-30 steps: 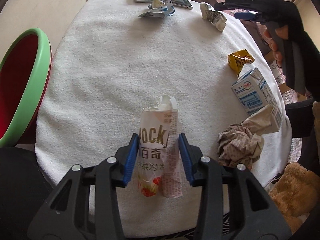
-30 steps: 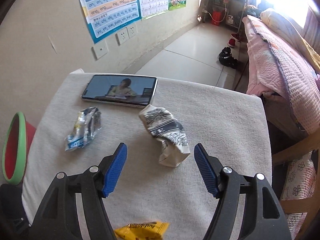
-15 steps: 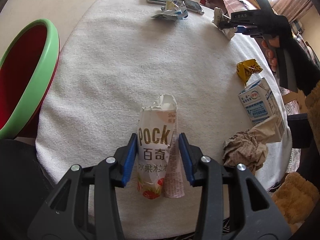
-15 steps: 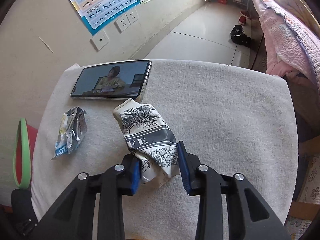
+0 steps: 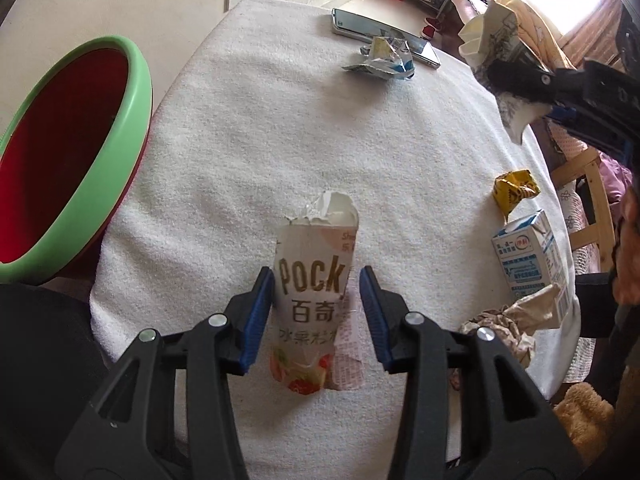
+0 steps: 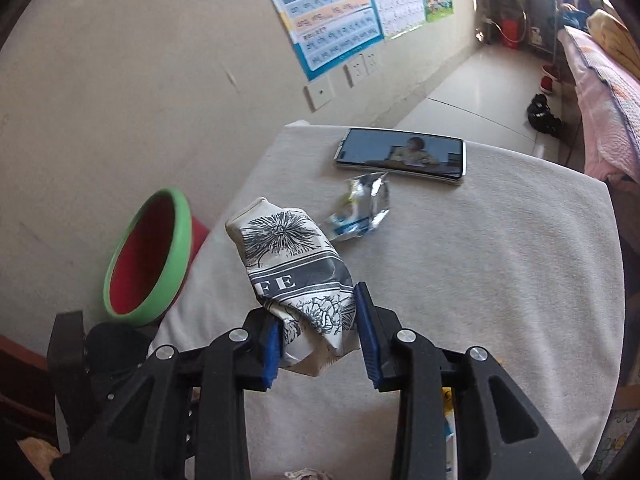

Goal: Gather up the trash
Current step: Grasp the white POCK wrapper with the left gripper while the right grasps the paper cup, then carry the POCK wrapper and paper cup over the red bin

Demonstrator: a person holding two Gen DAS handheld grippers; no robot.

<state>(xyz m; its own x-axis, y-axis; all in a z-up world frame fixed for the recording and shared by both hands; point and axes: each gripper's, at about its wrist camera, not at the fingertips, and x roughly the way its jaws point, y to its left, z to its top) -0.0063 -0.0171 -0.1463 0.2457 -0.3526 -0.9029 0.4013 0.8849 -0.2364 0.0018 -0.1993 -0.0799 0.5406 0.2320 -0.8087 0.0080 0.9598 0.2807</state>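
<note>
My left gripper (image 5: 316, 316) is shut on a crushed Pocky box (image 5: 316, 280) and holds it above the white-clothed table (image 5: 280, 128). My right gripper (image 6: 318, 336) is shut on a crumpled paper cup with black flower print (image 6: 296, 268), lifted above the table; it also shows in the left wrist view (image 5: 492, 36). A red basin with a green rim (image 5: 68, 152) stands beside the table's left edge, also in the right wrist view (image 6: 148, 256).
On the table lie a silver foil wrapper (image 5: 380, 58), a phone (image 6: 400, 154), a yellow wrapper (image 5: 514, 190), a blue-and-white milk carton (image 5: 528, 256) and a brown crumpled paper bag (image 5: 508, 320). A wooden chair (image 5: 588, 184) and a bed (image 6: 608, 92) stand to the right.
My right gripper closed on the flower-print cup, lifted it off the table and swung it left. My left gripper, holding the Pocky box, has shifted toward the basin.
</note>
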